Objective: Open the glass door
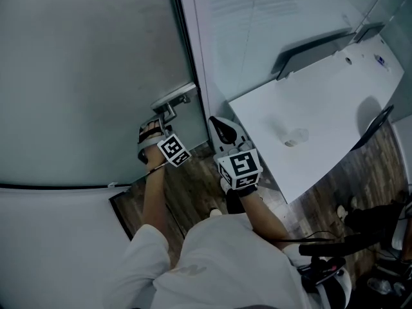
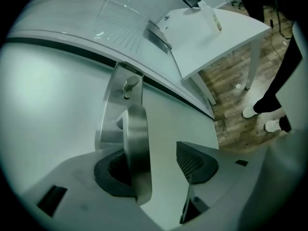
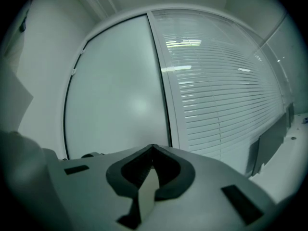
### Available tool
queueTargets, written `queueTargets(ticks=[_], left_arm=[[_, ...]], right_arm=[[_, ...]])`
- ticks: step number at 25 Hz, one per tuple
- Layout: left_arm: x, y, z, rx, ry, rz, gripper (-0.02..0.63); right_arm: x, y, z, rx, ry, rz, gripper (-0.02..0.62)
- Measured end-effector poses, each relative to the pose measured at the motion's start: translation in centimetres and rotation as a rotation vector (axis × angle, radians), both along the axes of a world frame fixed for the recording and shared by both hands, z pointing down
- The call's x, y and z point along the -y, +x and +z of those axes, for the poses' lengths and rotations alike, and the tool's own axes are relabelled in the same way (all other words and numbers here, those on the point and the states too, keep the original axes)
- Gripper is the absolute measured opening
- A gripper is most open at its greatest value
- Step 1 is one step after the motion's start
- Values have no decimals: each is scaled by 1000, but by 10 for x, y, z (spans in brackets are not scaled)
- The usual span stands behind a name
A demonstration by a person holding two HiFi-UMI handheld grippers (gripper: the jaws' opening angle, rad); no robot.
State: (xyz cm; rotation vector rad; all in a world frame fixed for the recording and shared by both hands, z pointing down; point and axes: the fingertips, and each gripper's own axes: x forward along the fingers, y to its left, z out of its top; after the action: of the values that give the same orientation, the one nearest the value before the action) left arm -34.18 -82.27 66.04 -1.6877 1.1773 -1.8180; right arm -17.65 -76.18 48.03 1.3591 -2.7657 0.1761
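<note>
The frosted glass door (image 1: 84,76) carries a steel lever handle (image 1: 172,102) on a steel lock plate (image 2: 113,105) near its right edge. My left gripper (image 1: 154,129) is at that handle and open. In the left gripper view the handle (image 2: 137,148) lies between the jaws of the left gripper (image 2: 159,170), close against the left pad, with a clear gap to the ribbed right pad (image 2: 190,160). My right gripper (image 1: 221,129) hangs beside the door frame, shut with nothing in it. The right gripper (image 3: 153,150) faces the door (image 3: 120,90) from a short way off.
A white table (image 1: 322,121) stands close on the right, by a window with blinds (image 3: 221,90). A small bottle (image 2: 214,18) lies on it. A person's shoes (image 2: 262,113) stand on the wood floor. A chair base (image 1: 335,262) is at lower right.
</note>
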Motion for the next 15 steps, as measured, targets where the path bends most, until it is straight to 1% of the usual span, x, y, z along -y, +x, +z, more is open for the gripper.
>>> queueTargets(ticks=[5,9,13,15], left_arm=[[9,-3,-5,-1,48,-5,245],[8,-3,-4,-8,66,-5,233],[10,0,-4,-46,93,-2,232],[11,2,-3,-72,107,-4,221]], right_arm=[[2,-2,7,4,-9,10,2],[-4,-3,16,6,-27,7,2],[-7,1,15,11,-29,11,2],[-8,3,14,13,-29,16,2]])
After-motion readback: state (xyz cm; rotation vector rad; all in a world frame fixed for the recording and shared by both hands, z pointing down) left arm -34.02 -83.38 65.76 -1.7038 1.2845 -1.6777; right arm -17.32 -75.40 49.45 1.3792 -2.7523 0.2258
